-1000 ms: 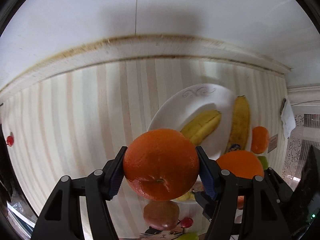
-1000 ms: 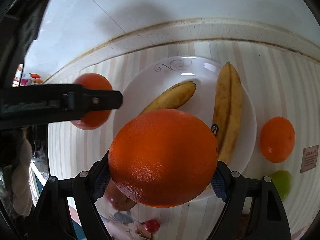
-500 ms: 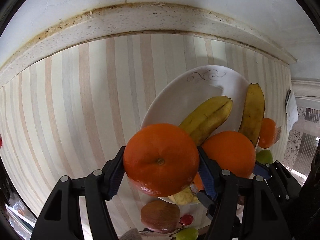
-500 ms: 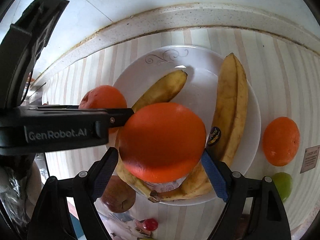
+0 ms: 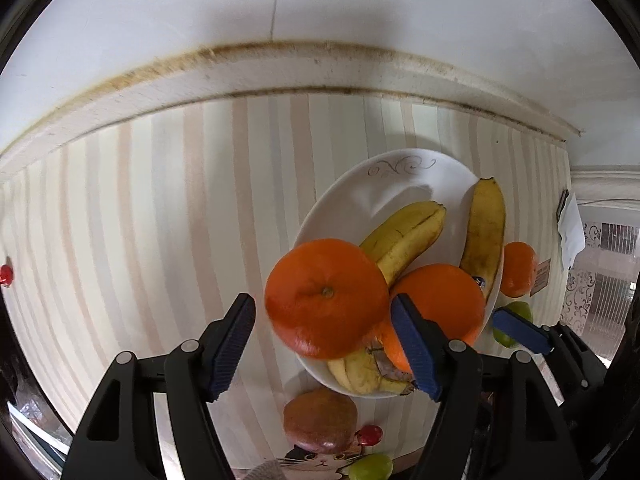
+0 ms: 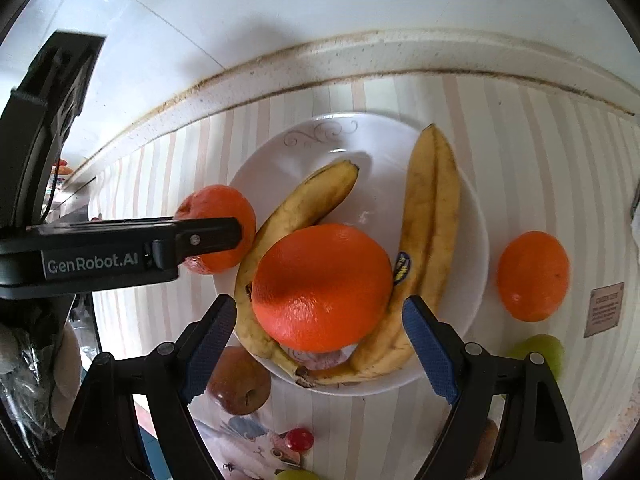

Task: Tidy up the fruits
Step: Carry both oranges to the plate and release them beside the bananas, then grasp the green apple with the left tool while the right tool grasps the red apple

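A white plate [image 5: 384,184] [image 6: 280,168] holds a bunch of bananas [image 5: 404,236] [image 6: 430,216]. One orange [image 6: 322,286] rests on the bananas between the spread fingers of my right gripper [image 6: 318,338], which is open. Another orange [image 5: 326,298] [image 6: 218,210] sits at the plate's left edge in front of my left gripper [image 5: 326,346], whose jaws stand apart with a gap at the left pad. A third orange [image 6: 534,276] [image 5: 518,268] lies on the striped cloth right of the plate.
A reddish apple [image 5: 320,418] [image 6: 238,380] lies near the plate's front edge. A green fruit [image 6: 538,354] [image 5: 514,322] lies at the right, a small red fruit [image 6: 298,440] and a cat-print mat [image 5: 316,460] in front. The wall ledge [image 5: 280,68] runs behind.
Both grippers opened and let go of their oranges. The right orange now rests on the bananas and the left orange sits at the plate's left edge. Both grippers drew back a little.
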The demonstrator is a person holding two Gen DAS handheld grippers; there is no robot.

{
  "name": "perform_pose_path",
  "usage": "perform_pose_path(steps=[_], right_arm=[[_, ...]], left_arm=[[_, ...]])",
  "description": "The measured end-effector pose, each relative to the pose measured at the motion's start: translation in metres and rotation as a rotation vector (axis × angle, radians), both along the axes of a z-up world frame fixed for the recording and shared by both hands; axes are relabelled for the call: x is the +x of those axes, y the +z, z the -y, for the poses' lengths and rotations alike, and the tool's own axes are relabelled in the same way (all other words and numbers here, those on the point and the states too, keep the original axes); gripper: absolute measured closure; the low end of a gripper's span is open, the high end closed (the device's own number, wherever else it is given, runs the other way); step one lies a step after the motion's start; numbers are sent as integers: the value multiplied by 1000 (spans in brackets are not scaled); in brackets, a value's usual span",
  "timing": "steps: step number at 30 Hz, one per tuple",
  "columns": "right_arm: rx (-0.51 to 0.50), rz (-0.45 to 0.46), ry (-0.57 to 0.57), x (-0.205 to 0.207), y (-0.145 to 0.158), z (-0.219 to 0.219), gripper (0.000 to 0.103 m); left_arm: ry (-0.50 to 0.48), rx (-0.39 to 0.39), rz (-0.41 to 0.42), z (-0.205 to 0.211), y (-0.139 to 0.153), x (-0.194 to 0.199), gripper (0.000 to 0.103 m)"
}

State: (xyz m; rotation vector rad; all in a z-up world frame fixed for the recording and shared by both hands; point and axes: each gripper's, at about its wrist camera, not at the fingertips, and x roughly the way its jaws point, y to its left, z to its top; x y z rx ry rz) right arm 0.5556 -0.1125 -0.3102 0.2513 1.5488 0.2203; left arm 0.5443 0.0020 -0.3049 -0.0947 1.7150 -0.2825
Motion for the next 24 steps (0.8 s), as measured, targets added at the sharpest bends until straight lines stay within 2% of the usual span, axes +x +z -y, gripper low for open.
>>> perform_pose_path(steps=[3, 9, 15, 24], right_arm=[[-31, 38, -5, -6, 15, 7, 16], [-81, 114, 15, -24, 42, 13, 15], [-99, 167, 38, -53, 67, 15, 15], [-97, 260, 57, -105, 104, 15, 15]], left_arm=[[8, 24, 57, -9, 22, -3, 34], [36, 62, 189, -17, 65, -38, 34], [73, 79, 277, -22, 95, -80, 34], [94, 90, 358, -24, 126, -134, 34]])
